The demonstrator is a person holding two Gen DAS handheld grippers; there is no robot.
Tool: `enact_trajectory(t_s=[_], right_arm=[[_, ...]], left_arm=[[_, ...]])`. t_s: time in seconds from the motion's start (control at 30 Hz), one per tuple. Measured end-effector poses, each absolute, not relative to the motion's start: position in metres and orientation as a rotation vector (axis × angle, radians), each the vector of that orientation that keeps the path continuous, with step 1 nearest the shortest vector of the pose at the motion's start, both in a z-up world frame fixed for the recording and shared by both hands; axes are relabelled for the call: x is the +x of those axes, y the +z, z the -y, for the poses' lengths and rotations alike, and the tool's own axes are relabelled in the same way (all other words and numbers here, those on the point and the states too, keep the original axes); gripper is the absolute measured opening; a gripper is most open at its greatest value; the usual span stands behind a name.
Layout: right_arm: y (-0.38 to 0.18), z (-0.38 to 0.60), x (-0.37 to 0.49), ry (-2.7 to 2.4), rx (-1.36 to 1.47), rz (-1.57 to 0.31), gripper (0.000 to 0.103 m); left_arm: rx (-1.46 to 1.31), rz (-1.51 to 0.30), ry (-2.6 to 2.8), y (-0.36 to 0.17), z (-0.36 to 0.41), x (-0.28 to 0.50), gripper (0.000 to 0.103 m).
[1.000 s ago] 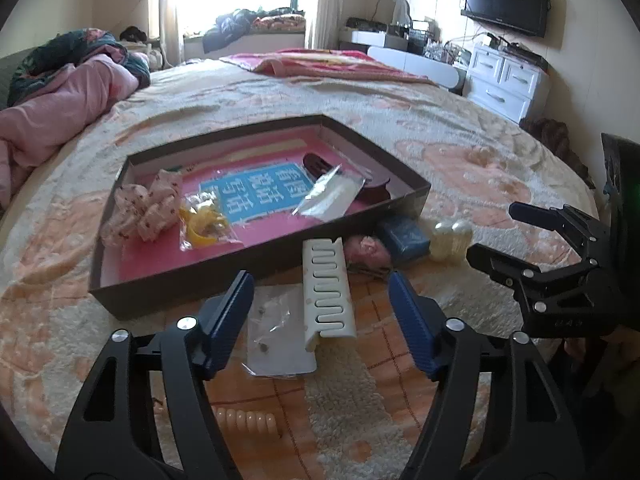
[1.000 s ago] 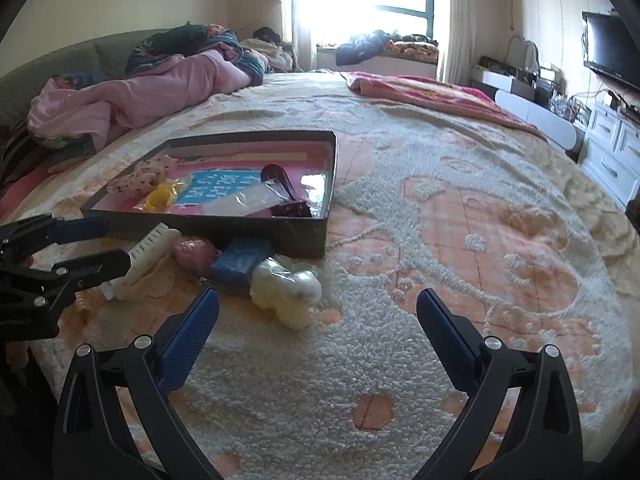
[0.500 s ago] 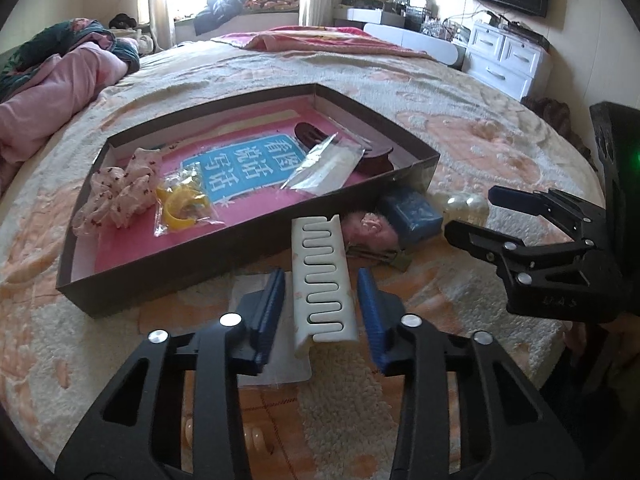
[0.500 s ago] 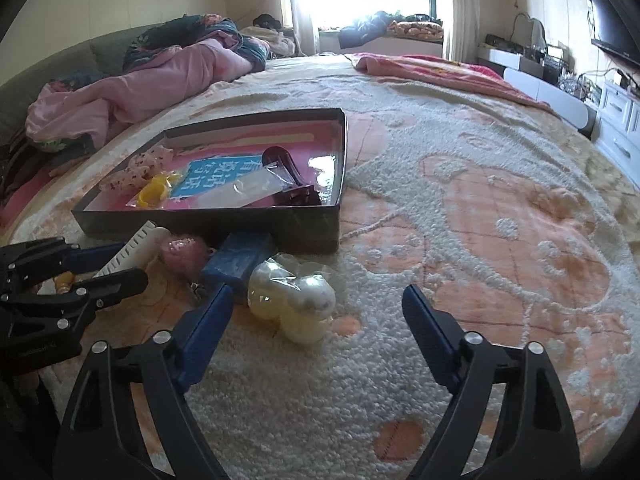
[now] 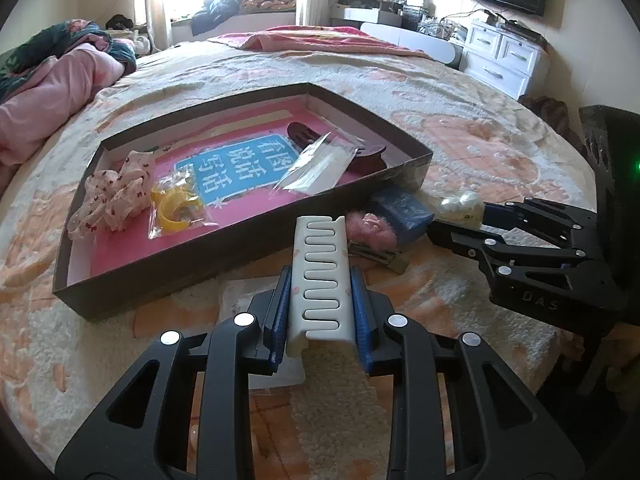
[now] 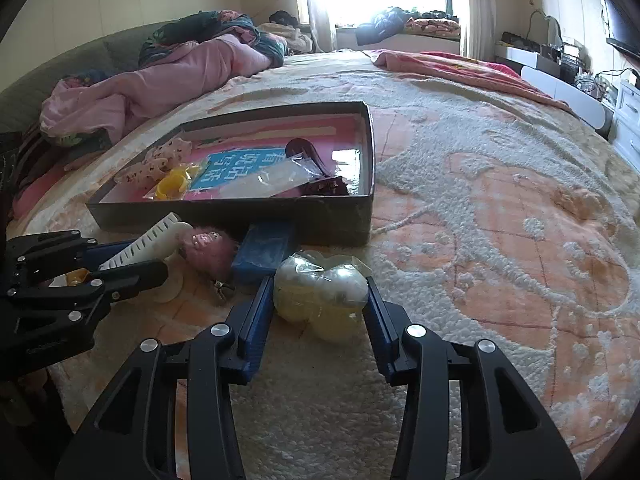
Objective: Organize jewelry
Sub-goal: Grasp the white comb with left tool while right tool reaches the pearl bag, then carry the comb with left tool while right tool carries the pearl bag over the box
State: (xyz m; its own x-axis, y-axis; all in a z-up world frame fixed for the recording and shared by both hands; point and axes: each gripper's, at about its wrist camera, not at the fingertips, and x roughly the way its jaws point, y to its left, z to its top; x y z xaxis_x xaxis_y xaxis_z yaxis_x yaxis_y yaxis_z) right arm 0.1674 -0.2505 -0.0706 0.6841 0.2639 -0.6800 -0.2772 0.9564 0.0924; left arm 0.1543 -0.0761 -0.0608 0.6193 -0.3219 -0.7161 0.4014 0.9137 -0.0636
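While left gripper [image 5: 320, 312] clamps comb [image 5: 322, 276], level.

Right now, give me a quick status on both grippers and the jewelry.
Left gripper shut on white comb clip. Right gripper closing around bagged pearl piece, contact unclear. Box wall directly ahead.

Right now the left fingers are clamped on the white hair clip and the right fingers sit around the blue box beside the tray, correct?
Not quite. The left gripper does clamp the white hair clip, but the right gripper sits around the bagged pearly piece, not the blue box, which lies behind it against the tray. The right wrist view shows this.
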Motion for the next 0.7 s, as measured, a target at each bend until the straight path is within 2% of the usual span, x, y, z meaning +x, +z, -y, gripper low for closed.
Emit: enact_trajectory(t_s=[0.7], right_arm=[[-0.044, 0.239, 0.143, 0.357, -0.032, -0.688, 0.042]], left_arm=[[0.010, -0.727, -0.409, -0.031, 0.052, 0.148, 0.020]])
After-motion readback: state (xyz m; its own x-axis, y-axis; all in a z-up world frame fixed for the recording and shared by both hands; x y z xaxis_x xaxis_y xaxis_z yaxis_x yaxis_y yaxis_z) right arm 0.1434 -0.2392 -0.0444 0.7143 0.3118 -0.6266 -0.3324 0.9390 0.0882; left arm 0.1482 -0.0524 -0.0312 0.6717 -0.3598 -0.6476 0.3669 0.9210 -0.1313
